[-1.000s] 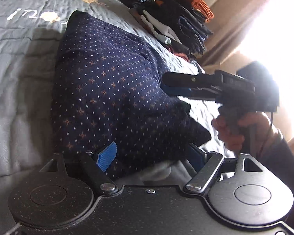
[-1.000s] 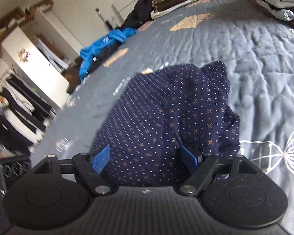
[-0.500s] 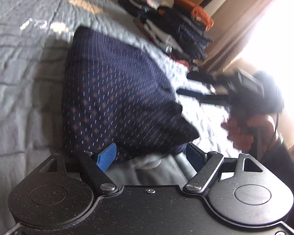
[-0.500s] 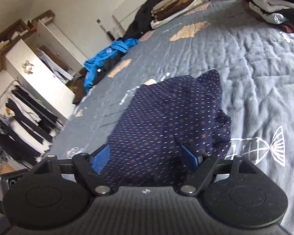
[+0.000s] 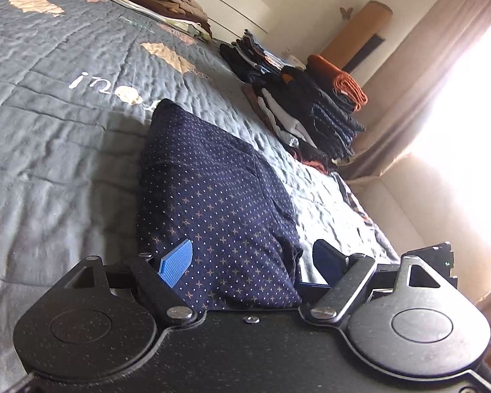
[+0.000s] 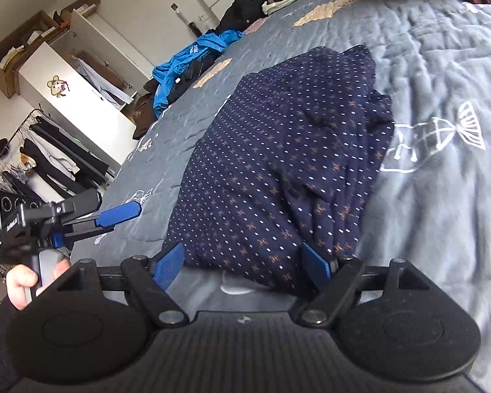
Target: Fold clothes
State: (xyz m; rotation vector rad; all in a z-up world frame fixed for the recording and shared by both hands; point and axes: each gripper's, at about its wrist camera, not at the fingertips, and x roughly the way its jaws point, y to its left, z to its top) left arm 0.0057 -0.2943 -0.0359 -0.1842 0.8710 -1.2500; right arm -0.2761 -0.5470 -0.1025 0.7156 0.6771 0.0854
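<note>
Only "in" on grey quilt [image 5: 65, 150]

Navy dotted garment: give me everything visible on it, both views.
The garment is dark navy woven cloth with small white dots and tan cross motifs. It lies folded into a compact, roughly rectangular bundle on the grey quilt, layered edges stacked along one side, surface rumpled. Nothing grips it: the left gripper and right gripper both hover open at its near edge, blue pads apart. A bit of pale cloth shows under that edge.
</note>
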